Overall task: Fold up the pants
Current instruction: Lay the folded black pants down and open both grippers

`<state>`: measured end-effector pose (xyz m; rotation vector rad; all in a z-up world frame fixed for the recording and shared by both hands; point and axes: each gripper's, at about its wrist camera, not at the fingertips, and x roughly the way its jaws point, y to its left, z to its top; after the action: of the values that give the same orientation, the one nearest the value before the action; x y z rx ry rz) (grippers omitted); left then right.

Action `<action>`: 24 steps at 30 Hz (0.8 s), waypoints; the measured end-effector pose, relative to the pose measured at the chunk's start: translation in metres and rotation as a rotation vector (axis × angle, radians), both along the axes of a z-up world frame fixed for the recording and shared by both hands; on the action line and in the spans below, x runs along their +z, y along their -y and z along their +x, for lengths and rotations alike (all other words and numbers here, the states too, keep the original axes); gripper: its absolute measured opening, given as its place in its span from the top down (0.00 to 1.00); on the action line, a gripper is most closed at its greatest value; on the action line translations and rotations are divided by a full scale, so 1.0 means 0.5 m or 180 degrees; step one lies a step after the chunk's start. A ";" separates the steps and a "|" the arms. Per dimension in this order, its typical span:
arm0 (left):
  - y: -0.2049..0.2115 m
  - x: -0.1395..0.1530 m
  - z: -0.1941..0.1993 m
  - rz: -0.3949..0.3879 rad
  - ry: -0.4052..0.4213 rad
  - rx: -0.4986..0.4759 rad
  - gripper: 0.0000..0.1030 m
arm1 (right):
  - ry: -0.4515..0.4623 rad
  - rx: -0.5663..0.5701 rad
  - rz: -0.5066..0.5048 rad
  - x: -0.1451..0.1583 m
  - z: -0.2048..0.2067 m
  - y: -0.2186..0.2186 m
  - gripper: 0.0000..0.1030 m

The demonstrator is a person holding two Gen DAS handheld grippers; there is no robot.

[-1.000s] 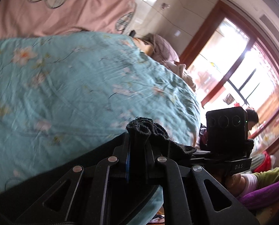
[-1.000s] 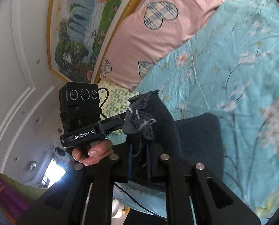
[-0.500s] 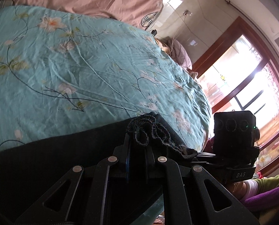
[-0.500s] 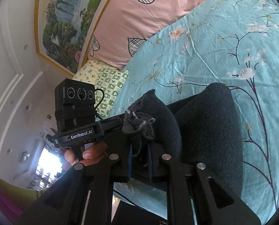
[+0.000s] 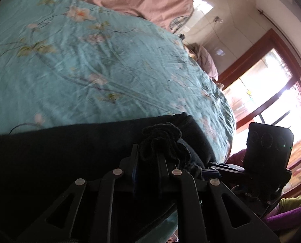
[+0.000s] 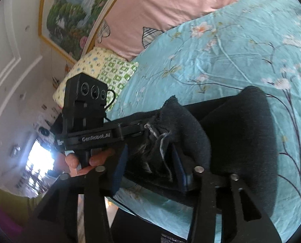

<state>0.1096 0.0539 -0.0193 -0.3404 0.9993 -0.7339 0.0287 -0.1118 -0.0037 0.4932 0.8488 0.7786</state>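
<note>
We've got the black pants (image 6: 241,133) on the teal bedspread (image 6: 231,50). L gripper (image 5: 148,158) clamped on a bunched edge, just easing; R gripper (image 6: 150,160) jaws just opening, fabric loose between.

The left gripper (image 5: 147,158) points forward and downward, its jaws nearly together and pinching a bunched edge of the dark pants (image 5: 49,158); they have just been easing apart slightly, cloth still between them. The right gripper (image 6: 150,158) sits just beside it, jaws having just been opening and now standing visibly apart, with a frayed fold of pants lying loose between the blue pads (image 6: 119,168). In the right wrist view, a hand (image 6: 83,162) wraps the left gripper's handle, fingers curled underneath.
</note>
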 end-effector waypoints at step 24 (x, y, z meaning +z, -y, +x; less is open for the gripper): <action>-0.205 0.025 -0.145 0.0013 -0.0120 0.1316 0.86 | 0.0082 0.0469 0.0059 0.047 0.018 -0.084 0.54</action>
<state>0.0372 0.1563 -0.0067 -0.5395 0.9264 -0.3516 0.0376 -0.0698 0.0199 0.4394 0.8613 0.9268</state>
